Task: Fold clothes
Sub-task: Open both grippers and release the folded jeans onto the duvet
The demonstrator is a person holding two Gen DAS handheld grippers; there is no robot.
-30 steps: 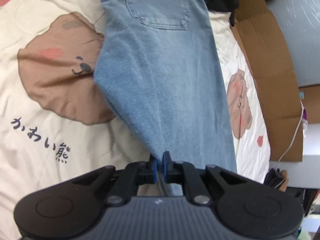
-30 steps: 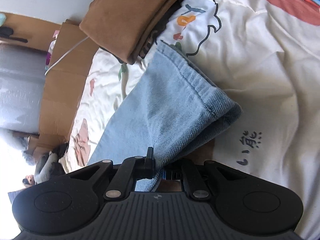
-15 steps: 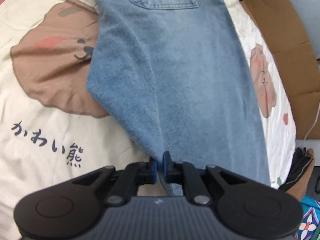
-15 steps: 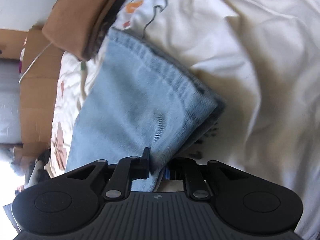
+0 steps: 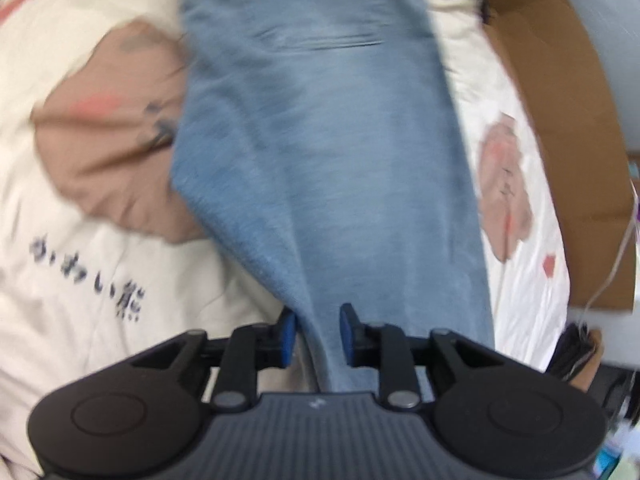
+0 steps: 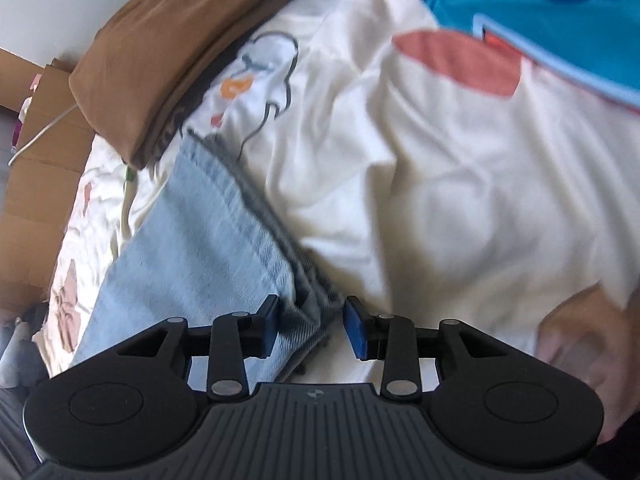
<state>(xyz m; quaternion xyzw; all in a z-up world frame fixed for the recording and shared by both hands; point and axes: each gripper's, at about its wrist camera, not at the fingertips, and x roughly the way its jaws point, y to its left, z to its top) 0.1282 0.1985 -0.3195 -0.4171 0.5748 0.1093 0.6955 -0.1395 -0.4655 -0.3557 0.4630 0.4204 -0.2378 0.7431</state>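
**Blue jeans flat on the bed, both grippers spread apart**

No boxes or bins with things inside to see. Only flat brown cardboard along the far side of the bed, with a thin white cord over it.

Blue jeans spread long across a cream bed sheet with brown bear pictures and dark writing. A back pocket seam near the top of the left wrist view, a bit blurry. Pale hem end of the jeans in the right wrist view, with the leg folded double there and the layers stacked at the edge.

Left gripper spread apart, blue pads on each side of a narrow bit of jeans cloth. Cloth between the fingers, close by the left pad, clear of the right pad. No pinch.

Right gripper spread wider. Folded jeans hem between the fingers, up against the left pad, with a gap before the right pad. No pinch here too.

Folded brown cloth near the top left of the right wrist view, beside the jeans hem. Bright blue cloth at the top right corner. Blurry hand low on the right.
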